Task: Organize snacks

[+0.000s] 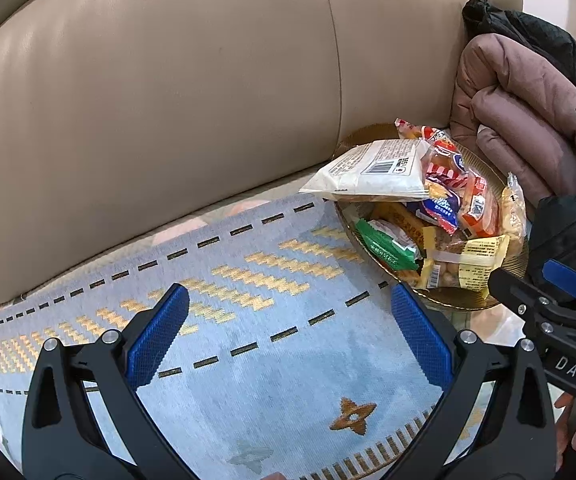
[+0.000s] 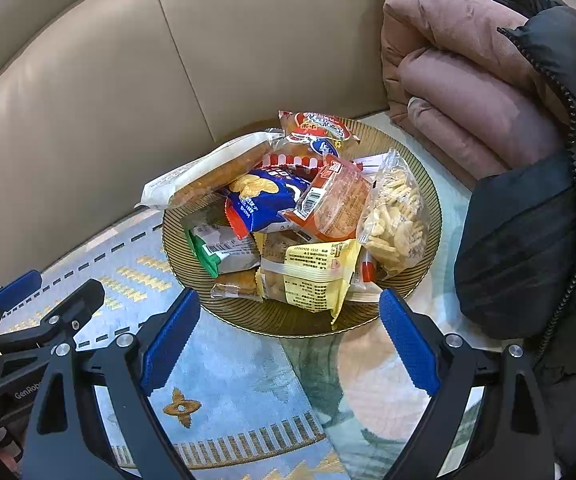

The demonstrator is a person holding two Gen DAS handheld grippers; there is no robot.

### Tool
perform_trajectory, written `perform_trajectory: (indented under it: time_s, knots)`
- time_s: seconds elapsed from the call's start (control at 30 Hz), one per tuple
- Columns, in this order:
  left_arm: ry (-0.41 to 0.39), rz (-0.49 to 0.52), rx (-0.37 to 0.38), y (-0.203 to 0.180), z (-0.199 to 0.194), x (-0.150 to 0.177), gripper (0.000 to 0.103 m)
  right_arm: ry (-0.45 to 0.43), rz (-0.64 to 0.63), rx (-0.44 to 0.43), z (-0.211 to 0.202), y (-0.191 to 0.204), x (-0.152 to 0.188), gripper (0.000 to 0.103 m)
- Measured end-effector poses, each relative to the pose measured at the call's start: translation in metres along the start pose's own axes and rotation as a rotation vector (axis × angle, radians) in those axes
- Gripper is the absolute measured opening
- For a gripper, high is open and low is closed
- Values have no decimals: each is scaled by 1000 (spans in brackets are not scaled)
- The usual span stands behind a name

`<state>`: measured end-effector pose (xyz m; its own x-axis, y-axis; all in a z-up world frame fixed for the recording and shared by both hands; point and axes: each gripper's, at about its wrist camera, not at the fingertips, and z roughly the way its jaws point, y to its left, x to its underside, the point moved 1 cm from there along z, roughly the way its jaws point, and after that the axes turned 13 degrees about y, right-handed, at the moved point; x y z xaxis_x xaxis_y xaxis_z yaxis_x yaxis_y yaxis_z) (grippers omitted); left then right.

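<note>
Only the right view shows the whole snack tray (image 2: 428, 184); both hand-held grippers (image 1: 290, 334) (image 2: 290, 342) gape, empty.

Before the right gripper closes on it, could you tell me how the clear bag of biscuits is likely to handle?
The clear bag of biscuits looks thin and crinkly, so probably floppy and somewhat slippery. The small loose biscuits inside could crack under a firm squeeze. It leans at the plate edge, so a push may tip it over.

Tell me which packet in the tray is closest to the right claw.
The yellow packet at the near edge of the tray, lying straight ahead of the open right claw. The blue, green and orange packets all sit farther back.
</note>
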<state>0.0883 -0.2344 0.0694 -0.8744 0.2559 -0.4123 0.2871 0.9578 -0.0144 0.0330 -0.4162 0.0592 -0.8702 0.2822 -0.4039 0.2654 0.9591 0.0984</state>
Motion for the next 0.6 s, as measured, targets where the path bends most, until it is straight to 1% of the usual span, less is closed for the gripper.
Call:
perform_trajectory:
  time_s: [0.23,0.6]
  knots:
    - [1,-12,-6,1,1,0,100,3,0,-3,1,1,1,90]
    - [-3,-2,-15,2,2,0,100,6,1,-6,1,1,1,90]
